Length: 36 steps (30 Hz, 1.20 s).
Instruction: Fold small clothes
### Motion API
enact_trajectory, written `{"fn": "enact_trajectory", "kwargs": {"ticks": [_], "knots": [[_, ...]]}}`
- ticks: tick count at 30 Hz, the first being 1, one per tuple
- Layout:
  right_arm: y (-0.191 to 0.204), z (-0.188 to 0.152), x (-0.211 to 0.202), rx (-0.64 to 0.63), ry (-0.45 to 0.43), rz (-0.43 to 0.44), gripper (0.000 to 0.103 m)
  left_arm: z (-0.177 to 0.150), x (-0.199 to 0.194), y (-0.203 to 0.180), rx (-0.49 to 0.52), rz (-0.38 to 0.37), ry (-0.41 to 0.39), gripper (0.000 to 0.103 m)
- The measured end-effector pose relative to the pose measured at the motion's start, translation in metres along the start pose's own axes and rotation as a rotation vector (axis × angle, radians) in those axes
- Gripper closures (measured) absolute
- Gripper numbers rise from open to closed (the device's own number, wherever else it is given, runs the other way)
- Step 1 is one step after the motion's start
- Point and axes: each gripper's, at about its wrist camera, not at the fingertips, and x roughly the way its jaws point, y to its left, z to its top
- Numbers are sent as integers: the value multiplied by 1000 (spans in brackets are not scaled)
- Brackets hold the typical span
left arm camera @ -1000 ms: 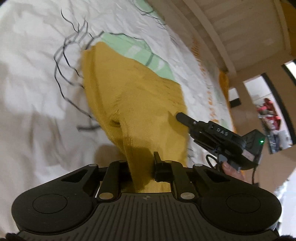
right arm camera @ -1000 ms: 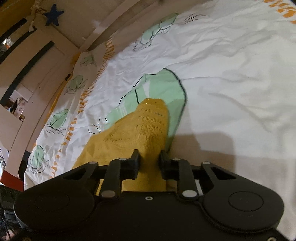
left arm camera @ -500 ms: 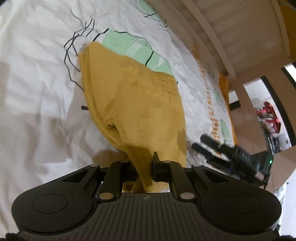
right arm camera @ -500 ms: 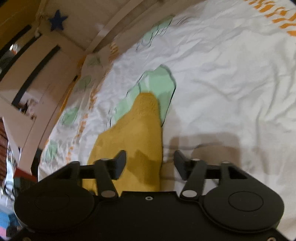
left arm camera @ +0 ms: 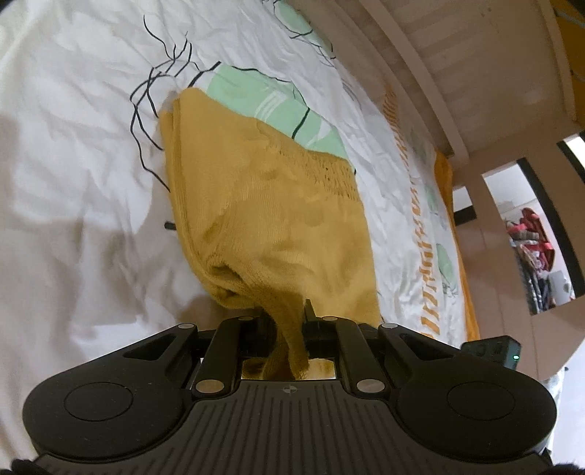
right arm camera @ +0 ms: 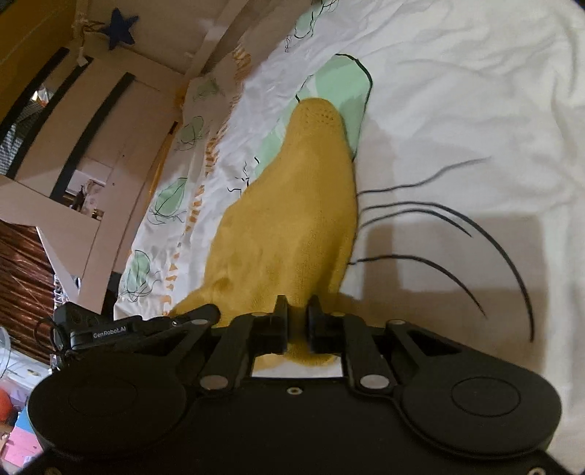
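A mustard-yellow knit garment [left arm camera: 278, 204] lies folded on the white bed sheet [left arm camera: 73, 182] printed with green leaves and black lines. My left gripper [left arm camera: 289, 310] is shut on a bunched near corner of it, and the cloth hangs down between the pads. In the right wrist view the same garment [right arm camera: 299, 219] stretches away over the sheet [right arm camera: 475, 109]. My right gripper [right arm camera: 298, 305] has its jaws closing, and the pads press on the garment's near edge. The left gripper's body [right arm camera: 102, 332] shows at the lower left of that view.
A pale wooden bed frame [left arm camera: 457, 54] runs along the far side of the bed. Beyond it a doorway shows hanging clothes [left arm camera: 530, 237]. A blue star [right arm camera: 120, 27] hangs over white cabinets [right arm camera: 91, 128]. An orange blanket edge [left arm camera: 449, 204] borders the sheet.
My right gripper opened, let go of the garment, shifted along its edge and closed on it again. In the left wrist view it slid off to the lower right. The left grip held.
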Motion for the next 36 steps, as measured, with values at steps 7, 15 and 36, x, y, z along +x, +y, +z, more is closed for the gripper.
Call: {"fn": "enact_trajectory", "kwargs": {"ticks": [7,15,36], "knots": [[16,15,-44,122,37,53,84,1,-14,-6,19,14,19,87],[-10,4,-42,48,58,-159,82,-18,0,8,-13,163,58,81],[-2,62,41,-100,-23,-7,25,-13,25,12,-96,31,21,56]]}}
